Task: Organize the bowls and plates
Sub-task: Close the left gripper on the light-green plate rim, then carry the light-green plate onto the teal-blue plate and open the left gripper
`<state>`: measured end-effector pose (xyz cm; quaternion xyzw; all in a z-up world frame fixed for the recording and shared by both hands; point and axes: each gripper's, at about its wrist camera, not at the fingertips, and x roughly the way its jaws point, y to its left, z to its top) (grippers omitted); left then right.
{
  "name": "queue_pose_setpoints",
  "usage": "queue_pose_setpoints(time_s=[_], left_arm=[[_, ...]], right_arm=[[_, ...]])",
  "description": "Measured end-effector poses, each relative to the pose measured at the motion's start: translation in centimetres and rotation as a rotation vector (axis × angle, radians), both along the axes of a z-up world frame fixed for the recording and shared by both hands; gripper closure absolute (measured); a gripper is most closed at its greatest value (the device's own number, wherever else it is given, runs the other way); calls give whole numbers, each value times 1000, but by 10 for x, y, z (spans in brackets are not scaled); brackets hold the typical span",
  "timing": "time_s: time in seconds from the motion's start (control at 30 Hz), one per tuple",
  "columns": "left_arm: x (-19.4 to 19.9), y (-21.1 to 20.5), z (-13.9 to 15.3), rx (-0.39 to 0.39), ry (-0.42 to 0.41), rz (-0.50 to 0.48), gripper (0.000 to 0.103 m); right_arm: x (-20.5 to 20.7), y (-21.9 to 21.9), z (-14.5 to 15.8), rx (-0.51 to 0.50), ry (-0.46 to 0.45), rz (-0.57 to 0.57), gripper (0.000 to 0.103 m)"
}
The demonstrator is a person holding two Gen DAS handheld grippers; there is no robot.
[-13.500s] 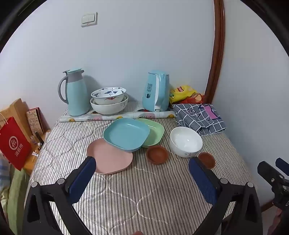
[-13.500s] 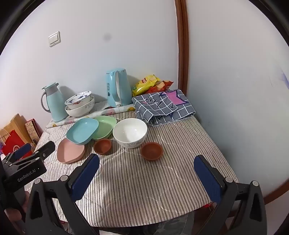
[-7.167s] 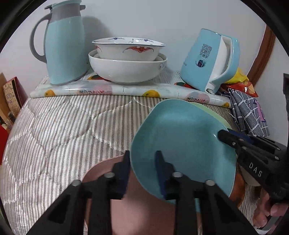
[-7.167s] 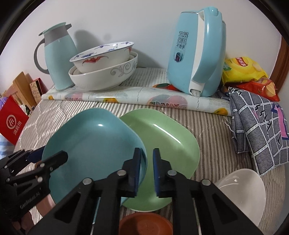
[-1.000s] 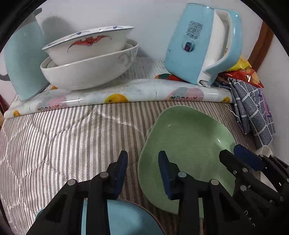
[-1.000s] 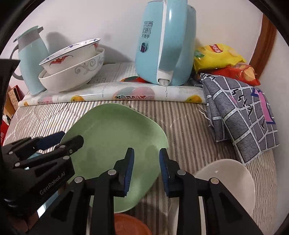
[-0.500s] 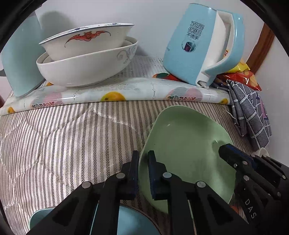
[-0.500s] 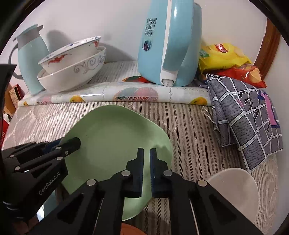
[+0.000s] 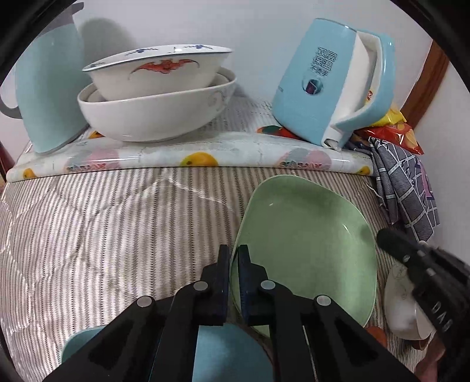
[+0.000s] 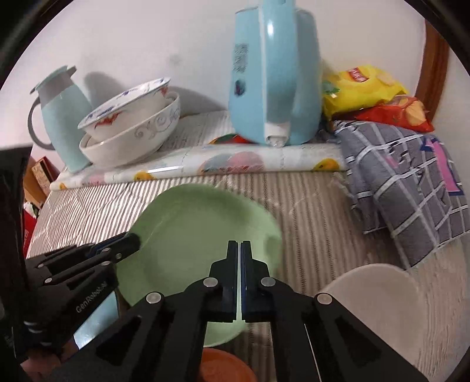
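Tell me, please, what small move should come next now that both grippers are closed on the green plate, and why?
Probably lift the green plate slightly and level, both sides together. The left gripper and the right gripper each pinch its rim on opposite sides, and it seems to rest on the striped cloth. The blue plate lies beside it, a likely stacking spot.

Background, seen beyond the jaws: plain white wall (image 9: 249,26) straight ahead; brown wooden door frame (image 10: 437,67) to the right of the jaws; table spread with striped quilted cloth (image 9: 102,229) beneath and left of them; fruit-print oilcloth (image 9: 176,157) lining the far edge by the wall; soft, even light
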<state>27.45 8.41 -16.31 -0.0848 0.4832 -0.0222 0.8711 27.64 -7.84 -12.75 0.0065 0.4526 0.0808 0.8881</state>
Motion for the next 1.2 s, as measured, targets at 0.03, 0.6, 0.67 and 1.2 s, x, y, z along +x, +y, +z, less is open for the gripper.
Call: queue_pose_setpoints(time_s=[0.03,0.6,0.67,1.2], left_arm=[[-1,2,0,-6,2,4,96],[8,14,-9,0,30,50,93],[12,12,-13,-11,43,49,92],[3,4,2,-14,5,37,93]], right_arm=[[1,-1,2,-13,-6,4,84],[25,19,-24,-55,58,44,72],[29,20,-28,-43,74,45,78],[22,7,-20,-10,37,-8,96]])
